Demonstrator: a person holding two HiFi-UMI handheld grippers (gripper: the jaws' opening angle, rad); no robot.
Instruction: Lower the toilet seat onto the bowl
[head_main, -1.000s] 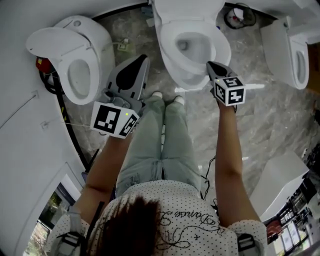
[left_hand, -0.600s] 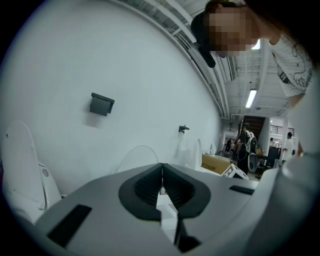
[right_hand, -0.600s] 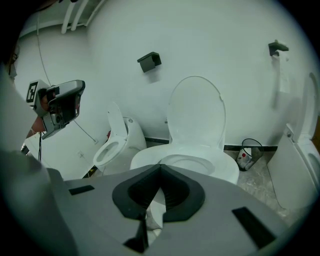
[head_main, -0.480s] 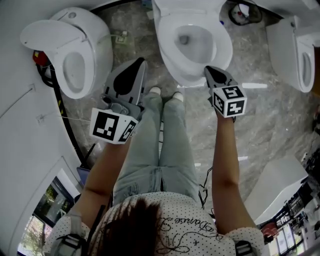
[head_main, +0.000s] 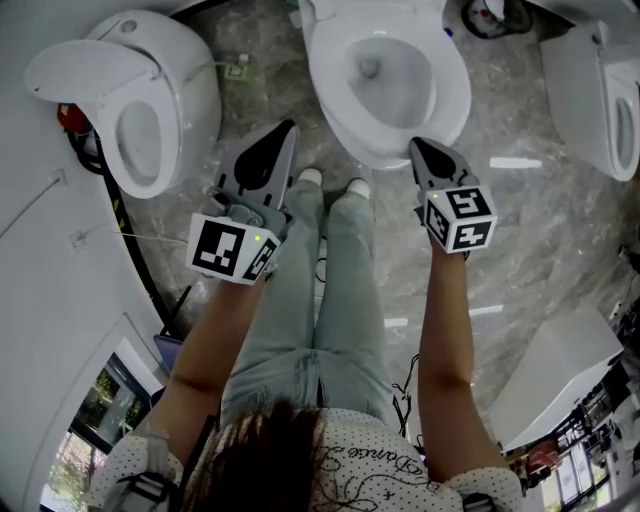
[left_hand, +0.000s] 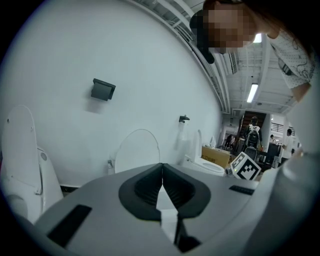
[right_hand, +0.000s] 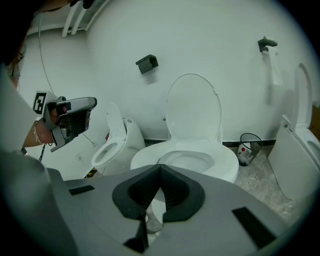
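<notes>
Head view: toilet bowl (head_main: 330, 100) has drifted closer. Right gripper (head_main: 419, 146) at its 5 o'clock, left gripper (head_main: 290, 128) at 7 o'clock. Both jaws closed, empty. Toilet seat (right_hand: 194, 107) upright, untouched, so approach only.

We hold both grippers out front, well apart, one per side of our body. L gripper (head_main: 281, 135): jaws pressed together, nothing btwn them, tip pointing fwd and leaning a bit to the right. Its marker cube (head_main: 232, 248) sits at the wrist end, nearest us. R gripper (head_main: 421, 149): jaws also closed tight, empty, tip fwd. Its marker cube (head_main: 458, 218) is likewise at the near end. L forearm (head_main: 212, 335) and R forearm (head_main: 440, 325) are bare, both stretched fwd.
</notes>
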